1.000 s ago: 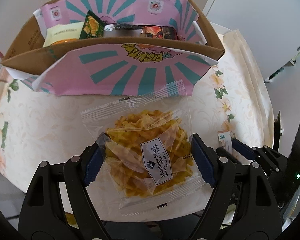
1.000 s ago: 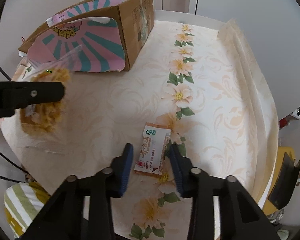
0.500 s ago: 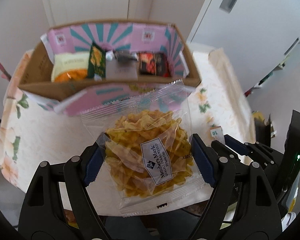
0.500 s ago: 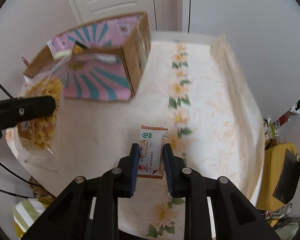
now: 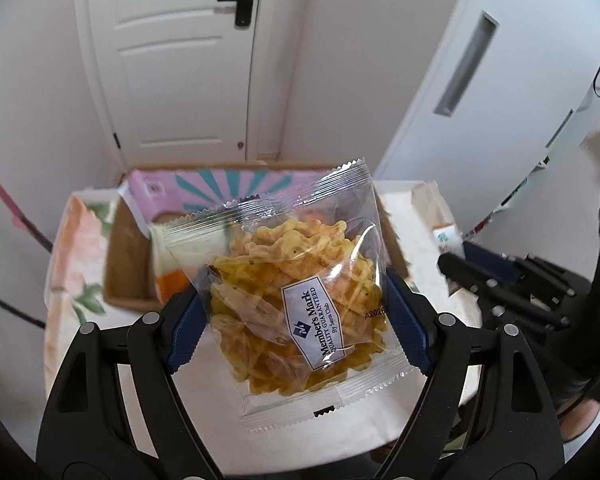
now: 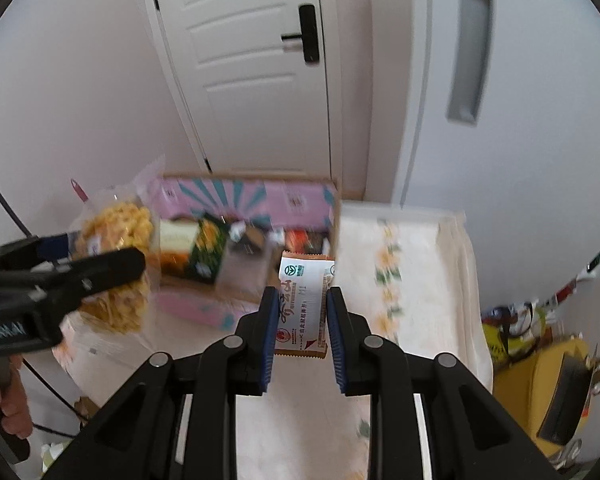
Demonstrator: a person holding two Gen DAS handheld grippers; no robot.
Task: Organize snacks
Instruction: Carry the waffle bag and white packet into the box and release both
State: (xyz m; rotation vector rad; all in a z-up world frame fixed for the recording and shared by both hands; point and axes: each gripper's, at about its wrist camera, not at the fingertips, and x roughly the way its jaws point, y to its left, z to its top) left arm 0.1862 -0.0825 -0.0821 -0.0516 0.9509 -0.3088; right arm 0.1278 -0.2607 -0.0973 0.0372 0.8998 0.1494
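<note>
- Left gripper (image 5: 296,316) pinches a crinkly clear bag of golden waffle crisps (image 5: 300,304).
- Right gripper (image 6: 300,316) clamps a flat white-and-brown sachet (image 6: 302,308).
- Blurred, probably cardboard: pink-lined box (image 6: 244,200).

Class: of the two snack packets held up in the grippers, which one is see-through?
The waffle crisps bag in the left gripper; its clear film shows the snack. The right gripper's small white sachet is opaque.

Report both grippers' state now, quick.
Left gripper: closed on the clear bag of waffle crisps.
Right gripper: closed on the small white and brown snack packet.
</note>
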